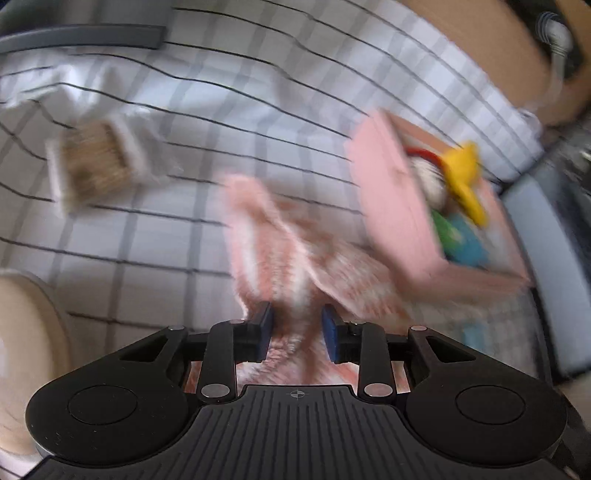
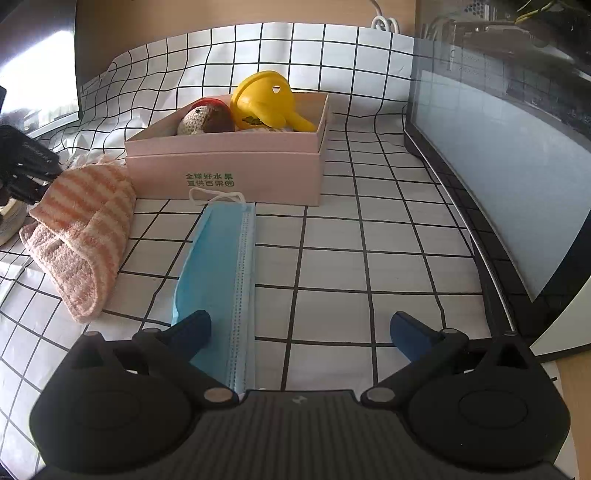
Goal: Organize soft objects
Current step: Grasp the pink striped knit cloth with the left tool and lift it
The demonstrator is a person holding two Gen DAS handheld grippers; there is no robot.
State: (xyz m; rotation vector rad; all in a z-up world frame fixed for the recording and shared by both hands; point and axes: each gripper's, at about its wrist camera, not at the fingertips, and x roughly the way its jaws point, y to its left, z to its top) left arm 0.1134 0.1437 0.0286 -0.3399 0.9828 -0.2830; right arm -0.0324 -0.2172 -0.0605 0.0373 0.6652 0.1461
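A pink-and-white striped knitted cloth (image 1: 295, 258) runs up between the blue pads of my left gripper (image 1: 298, 328), which is shut on it; this view is blurred. In the right wrist view the same cloth (image 2: 81, 236) droops onto the checked tablecloth left of a pink box (image 2: 221, 170). The box (image 1: 399, 206) holds a crocheted doll (image 2: 205, 120), a yellow plastic funnel (image 2: 266, 99) and other coloured items. A blue face mask (image 2: 218, 258) lies flat in front of the box. My right gripper (image 2: 301, 319) stands wide open just above the table, its left finger over the mask, gripping nothing.
A monitor (image 2: 498, 166) leans along the right side. A blurred brown-and-white object (image 1: 96, 166) lies further out on the checked tablecloth (image 2: 369, 258). A round beige object (image 1: 22, 332) sits at the left edge. A white cable (image 2: 384, 24) lies behind the box.
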